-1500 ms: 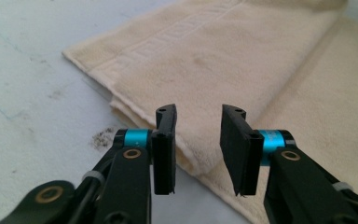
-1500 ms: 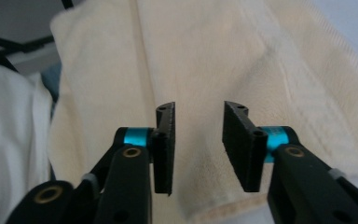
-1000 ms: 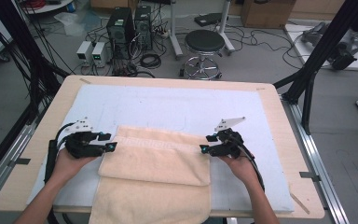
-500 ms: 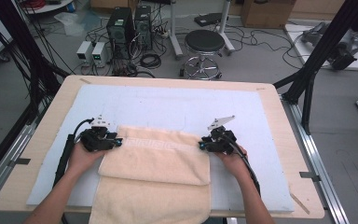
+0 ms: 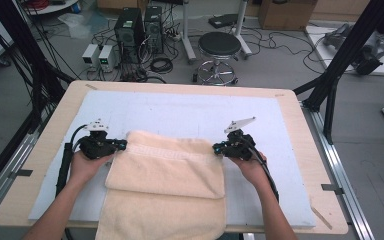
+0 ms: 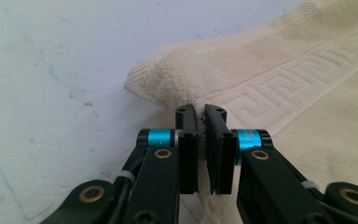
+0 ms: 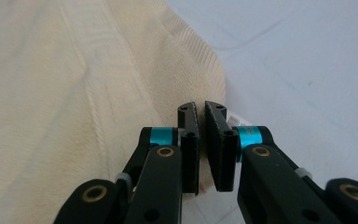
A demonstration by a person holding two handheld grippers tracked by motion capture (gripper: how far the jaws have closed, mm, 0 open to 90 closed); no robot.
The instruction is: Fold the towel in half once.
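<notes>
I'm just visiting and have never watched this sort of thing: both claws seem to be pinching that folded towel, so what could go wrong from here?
1. The left claw and right claw have just been closing on thin edges of the cream towel; a shallow pinch might slip when lifted.
2. The towel lies folded double, so a claw may catch one layer only and the fold could fall open.
3. Its near end hangs over the table edge, and that weight might drag it off.

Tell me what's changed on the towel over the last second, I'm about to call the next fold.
Both grippers have just been closing and now pinch the towel: the left gripper on its far left corner, the right gripper on the far right edge. A second ago the jaws stood open at those corners. The hands slid slightly inward. The towel lies folded as before on the table.
</notes>
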